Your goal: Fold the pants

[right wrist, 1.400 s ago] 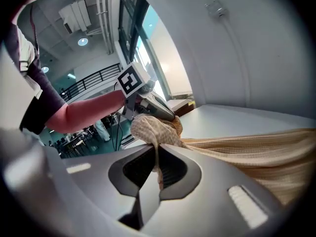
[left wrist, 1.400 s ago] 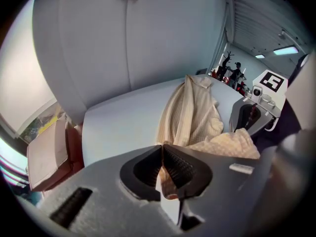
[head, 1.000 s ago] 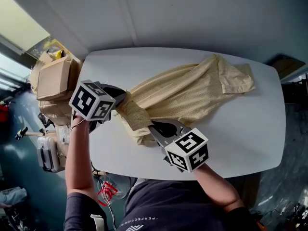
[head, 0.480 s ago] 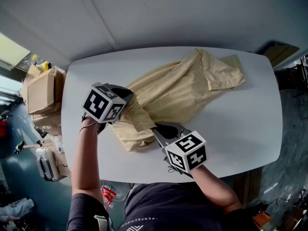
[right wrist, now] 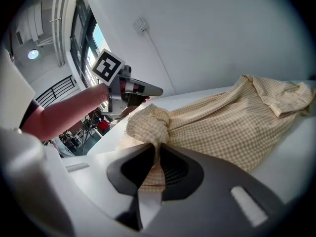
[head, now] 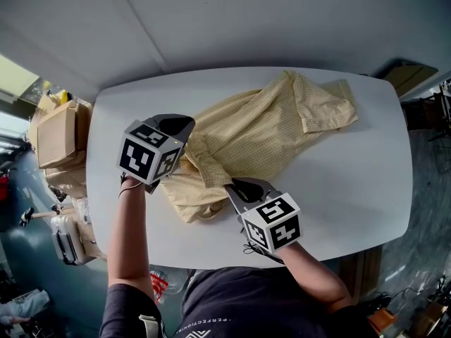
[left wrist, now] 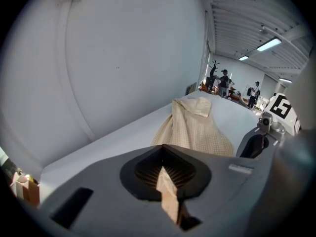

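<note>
The pants, a pale yellow checked garment (head: 275, 125), lie crumpled slantwise across the white oval table (head: 352, 182). My left gripper (head: 187, 134) is at the garment's near left edge, shut on a thin strip of the cloth (left wrist: 168, 191). My right gripper (head: 230, 184) is at the near end with a bunched fold (right wrist: 148, 125) pinched between its jaws, which are opening. A short ridge of fabric rises between the two grippers. In the right gripper view the left gripper (right wrist: 143, 89) shows beyond the fold. The waistband end (head: 331, 108) rests flat at the far right.
Cardboard boxes (head: 56, 132) and a suitcase (head: 70, 238) stand on the floor off the table's left end. A dark object (head: 405, 72) sits beyond the far right corner. People (left wrist: 224, 80) stand far off in the room.
My left gripper has carried its cloth edge rightward toward the garment's middle, bunching the fabric between the grippers. The right gripper has dropped slightly with its fold.
</note>
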`<state>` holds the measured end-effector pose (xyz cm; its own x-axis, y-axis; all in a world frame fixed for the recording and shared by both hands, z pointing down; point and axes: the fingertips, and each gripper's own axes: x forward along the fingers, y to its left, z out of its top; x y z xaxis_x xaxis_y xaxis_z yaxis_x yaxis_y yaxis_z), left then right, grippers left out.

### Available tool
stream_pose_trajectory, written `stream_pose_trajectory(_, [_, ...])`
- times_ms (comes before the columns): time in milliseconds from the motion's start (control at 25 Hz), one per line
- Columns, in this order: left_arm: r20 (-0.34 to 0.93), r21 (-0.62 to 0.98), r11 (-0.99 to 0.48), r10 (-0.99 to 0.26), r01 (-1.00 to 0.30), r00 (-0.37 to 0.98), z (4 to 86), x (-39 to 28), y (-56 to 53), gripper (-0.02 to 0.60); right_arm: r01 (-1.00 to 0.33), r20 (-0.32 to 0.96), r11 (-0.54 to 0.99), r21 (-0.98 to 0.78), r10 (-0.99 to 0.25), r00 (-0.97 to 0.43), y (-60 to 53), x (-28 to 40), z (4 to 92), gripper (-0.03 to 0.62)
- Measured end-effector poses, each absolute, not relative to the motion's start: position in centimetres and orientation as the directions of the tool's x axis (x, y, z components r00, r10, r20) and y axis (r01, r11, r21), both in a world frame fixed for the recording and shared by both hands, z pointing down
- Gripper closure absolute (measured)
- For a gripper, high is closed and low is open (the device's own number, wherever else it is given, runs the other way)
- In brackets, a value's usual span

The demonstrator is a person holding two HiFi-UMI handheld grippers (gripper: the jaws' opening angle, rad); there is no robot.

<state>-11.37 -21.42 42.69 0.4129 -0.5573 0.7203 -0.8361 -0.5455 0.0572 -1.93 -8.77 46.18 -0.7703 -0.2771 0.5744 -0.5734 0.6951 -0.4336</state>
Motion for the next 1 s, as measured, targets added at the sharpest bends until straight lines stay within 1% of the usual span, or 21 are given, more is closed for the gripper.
stream_pose_trajectory(240, [0.732, 0.013, -0.547, -0.566, -0.837, 0.38, 41.9, -13.1, -20.4, 0.581, -0.637, 0.587, 0.656, -0.404, -0.348, -0.731, -10.2, -0.2, 45.9, 0.519])
stream_pose_trajectory(320, [0.74, 0.013, -0.556, -0.554, -0.831, 0.382, 42.1, -13.5, -19.6, 0.581, -0.668, 0.595, 0.634, -0.389, -0.381, -0.708, -10.5, 0.6, 45.9, 0.519])
stream_pose_trajectory(440, [0.753, 0.029, -0.574, -0.526, -0.818, 0.395, 42.7, -13.7, -18.1, 0.581, -0.717, 0.601, 0.606, -0.345, -0.444, -0.665, -10.7, 1.9, 45.6, 0.538])
stream_pose_trajectory(480, [0.758, 0.03, -0.583, -0.516, -0.812, 0.399, 42.9, -13.9, -17.6, 0.581, -0.729, 0.597, 0.6, -0.33, -0.466, -0.654, -10.8, 2.2, 45.4, 0.572])
stream_pose_trajectory(520, [0.762, 0.03, -0.592, -0.508, -0.806, 0.402, 43.0, -14.0, -17.1, 0.581, -0.737, 0.589, 0.596, -0.319, -0.485, -0.647, -10.8, 2.4, 45.0, 0.586])
stream_pose_trajectory(600, [0.771, 0.032, -0.607, -0.49, -0.794, 0.406, 43.5, -14.5, -16.0, 0.581, -0.736, 0.569, 0.599, -0.315, -0.502, -0.652, -10.7, 2.4, 44.3, 0.586])
stream_pose_trajectory(760, [0.782, 0.033, -0.647, -0.458, -0.762, 0.423, 44.0, -15.6, -14.0, 0.563, -0.68, 0.54, 0.654, -0.33, -0.46, -0.705, -9.4, 0.4, 43.3, 0.554])
stream_pose_trajectory(1000, [0.779, 0.035, -0.725, -0.412, -0.688, 0.473, 43.8, -17.4, -11.1, 0.523, -0.578, 0.543, 0.744, -0.336, -0.349, -0.764, -5.6, -4.5, 43.3, 0.543])
